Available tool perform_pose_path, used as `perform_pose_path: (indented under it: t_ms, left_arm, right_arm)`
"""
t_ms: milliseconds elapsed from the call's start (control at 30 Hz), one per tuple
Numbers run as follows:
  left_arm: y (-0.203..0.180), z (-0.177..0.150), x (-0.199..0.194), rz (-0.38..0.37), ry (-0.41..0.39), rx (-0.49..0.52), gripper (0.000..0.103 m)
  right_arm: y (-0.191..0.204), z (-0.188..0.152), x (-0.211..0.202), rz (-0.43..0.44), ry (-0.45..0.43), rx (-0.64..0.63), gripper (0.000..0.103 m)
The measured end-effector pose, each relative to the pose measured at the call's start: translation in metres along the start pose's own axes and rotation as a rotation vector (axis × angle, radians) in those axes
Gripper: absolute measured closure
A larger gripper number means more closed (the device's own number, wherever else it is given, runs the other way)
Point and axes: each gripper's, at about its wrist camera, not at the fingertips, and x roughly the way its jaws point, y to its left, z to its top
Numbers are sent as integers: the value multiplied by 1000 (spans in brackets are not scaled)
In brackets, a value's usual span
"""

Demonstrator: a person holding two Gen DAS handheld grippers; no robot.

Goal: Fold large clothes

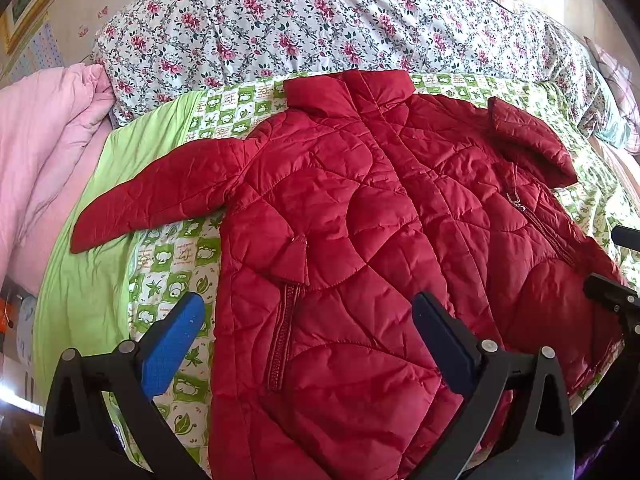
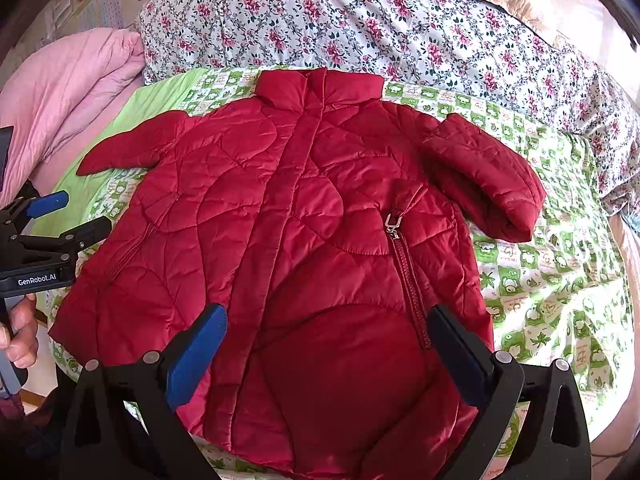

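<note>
A red quilted jacket lies front up on the bed, collar at the far side. It also shows in the right wrist view. Its left sleeve stretches out flat. Its right sleeve is bent back on itself beside the body. My left gripper is open above the hem's left part, holding nothing. My right gripper is open above the hem's right part, holding nothing. The left gripper also shows at the left edge of the right wrist view.
The jacket rests on a green and white patterned sheet. A floral quilt is heaped behind the collar. A pink blanket is piled at the left. The bed's near edge runs under the hem.
</note>
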Motion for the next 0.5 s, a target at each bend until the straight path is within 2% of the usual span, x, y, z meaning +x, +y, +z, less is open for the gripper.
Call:
perform_pose_path:
  t_ms: [100, 367, 500]
  left_arm:
    - [-1, 1, 0, -3, -3, -3, 0]
    - [-4, 2, 1, -5, 8, 0, 0]
    - [-3, 1, 1, -12, -22, -11, 0]
  right_arm:
    - [0, 0, -1, 3, -20, 2, 2]
    - [2, 1, 1, -6, 0, -9, 2]
    - [2, 2, 2, -11, 8, -14, 2]
